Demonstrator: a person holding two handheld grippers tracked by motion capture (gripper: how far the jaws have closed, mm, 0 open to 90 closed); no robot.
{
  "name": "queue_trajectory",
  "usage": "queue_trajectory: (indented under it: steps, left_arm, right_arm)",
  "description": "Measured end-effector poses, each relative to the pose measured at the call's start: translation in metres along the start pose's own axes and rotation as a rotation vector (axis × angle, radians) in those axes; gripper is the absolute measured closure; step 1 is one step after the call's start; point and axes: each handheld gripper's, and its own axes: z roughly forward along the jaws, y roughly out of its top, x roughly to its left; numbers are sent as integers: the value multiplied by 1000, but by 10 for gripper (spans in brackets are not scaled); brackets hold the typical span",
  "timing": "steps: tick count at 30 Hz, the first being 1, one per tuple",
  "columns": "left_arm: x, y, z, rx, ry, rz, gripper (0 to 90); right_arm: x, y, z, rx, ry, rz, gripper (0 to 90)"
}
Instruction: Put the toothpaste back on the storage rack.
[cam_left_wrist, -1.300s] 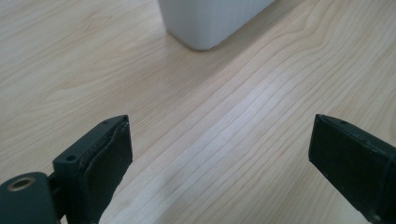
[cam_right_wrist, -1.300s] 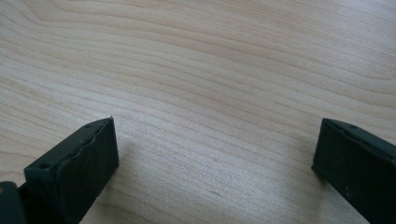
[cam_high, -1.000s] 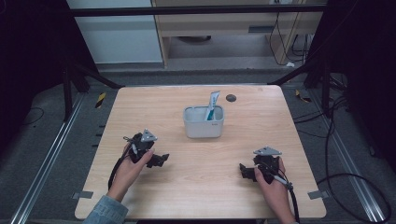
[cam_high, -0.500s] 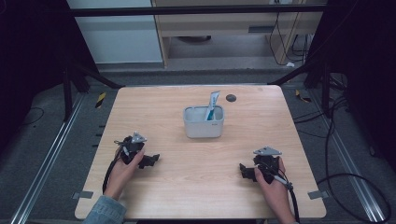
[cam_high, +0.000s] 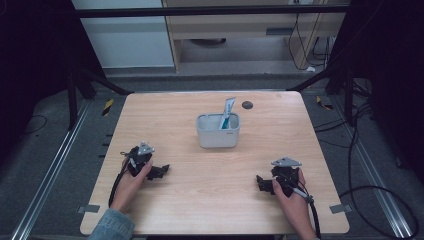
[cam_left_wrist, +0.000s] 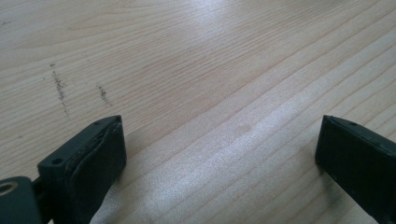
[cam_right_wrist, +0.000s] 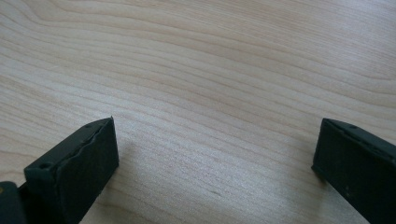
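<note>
Two grippers rest low on the wooden table (cam_high: 190, 125) in the high view: the left gripper (cam_high: 159, 171) near the person's left edge, the right gripper (cam_high: 263, 183) toward the right, both well apart from the grey container (cam_high: 218, 136) at centre, which holds a blue-and-white tube (cam_high: 226, 114) leaning upright; a small dark disc (cam_high: 247, 105) lies just beyond. Left gripper view: jaws spread wide, empty, over bare wood with faint dark scuffs (cam_left_wrist: 59, 87). Right gripper view: jaws likewise wide apart, nothing between them. Judgement: the tube appears light, soft and squeezable, possibly slippery; take it by the exposed upper end, gently.
</note>
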Motion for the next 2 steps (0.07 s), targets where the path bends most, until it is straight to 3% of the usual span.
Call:
queue_trajectory:
  steps: [2]
  left_arm:
    - [0,0,0,1,-1,1,7]
  right_arm:
    - [0,0,0,0,3,1,3]
